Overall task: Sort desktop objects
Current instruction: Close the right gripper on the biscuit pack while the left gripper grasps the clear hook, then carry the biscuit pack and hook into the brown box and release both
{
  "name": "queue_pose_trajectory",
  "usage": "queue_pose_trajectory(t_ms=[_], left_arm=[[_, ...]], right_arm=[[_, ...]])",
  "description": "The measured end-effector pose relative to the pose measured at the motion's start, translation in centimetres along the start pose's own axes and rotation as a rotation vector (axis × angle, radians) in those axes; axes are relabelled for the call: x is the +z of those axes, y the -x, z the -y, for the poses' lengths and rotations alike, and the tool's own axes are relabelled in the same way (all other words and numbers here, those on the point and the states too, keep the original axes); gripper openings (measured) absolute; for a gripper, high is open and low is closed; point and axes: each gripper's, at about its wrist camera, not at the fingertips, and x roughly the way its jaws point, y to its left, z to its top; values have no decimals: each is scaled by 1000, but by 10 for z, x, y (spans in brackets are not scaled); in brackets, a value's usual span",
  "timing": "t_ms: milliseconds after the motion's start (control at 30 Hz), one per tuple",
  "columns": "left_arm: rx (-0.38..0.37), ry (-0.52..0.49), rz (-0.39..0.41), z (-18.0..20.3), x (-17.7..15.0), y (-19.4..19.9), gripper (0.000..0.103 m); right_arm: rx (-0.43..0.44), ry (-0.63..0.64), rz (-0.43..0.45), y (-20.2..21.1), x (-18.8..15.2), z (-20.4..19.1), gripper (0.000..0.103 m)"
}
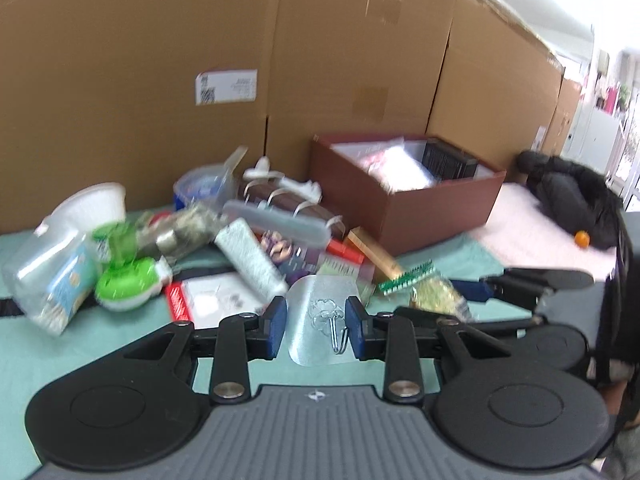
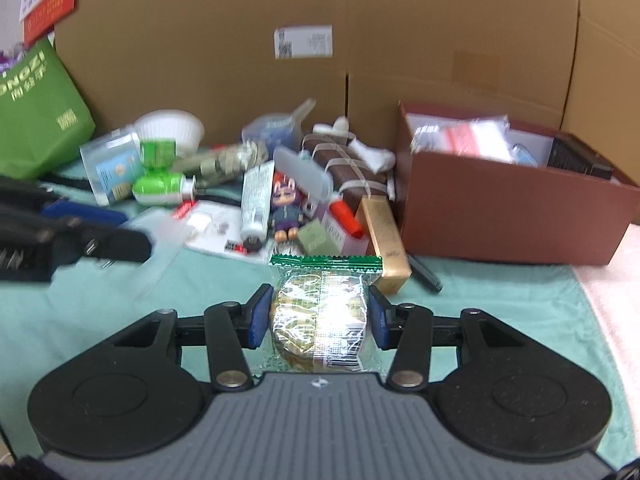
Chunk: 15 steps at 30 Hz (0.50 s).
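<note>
My left gripper (image 1: 316,326) is shut on a clear adhesive sheet with a metal hook (image 1: 320,304), held off the teal cloth (image 1: 80,344). My right gripper (image 2: 318,316) is shut on a snack packet with green crimped ends (image 2: 320,300), also lifted. In the left wrist view the right gripper (image 1: 480,288) and its packet (image 1: 436,300) sit to the right. In the right wrist view the left gripper (image 2: 100,232) is blurred at the left edge. A brown open box (image 2: 500,216) with several items inside stands at the right, behind both grippers.
A cluttered pile lies ahead: a white tube (image 2: 256,196), a small figure (image 2: 286,208), a gold box (image 2: 386,240), a green bottle (image 2: 160,188), a white bowl (image 2: 170,126). Tall cardboard walls (image 2: 240,40) close the back. A green bag (image 2: 36,112) stands at the left.
</note>
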Motion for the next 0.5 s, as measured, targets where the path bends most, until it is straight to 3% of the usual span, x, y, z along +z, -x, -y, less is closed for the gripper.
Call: queue_pose_trajectory(t_ms=[300, 500], left_arm=[[-110, 40, 61, 34, 80, -42, 34], [-165, 56, 53, 73, 122, -93, 34]], right_arm=[[-70, -55, 155, 33, 48, 54, 48], [-190, -129, 233, 34, 81, 116, 48]])
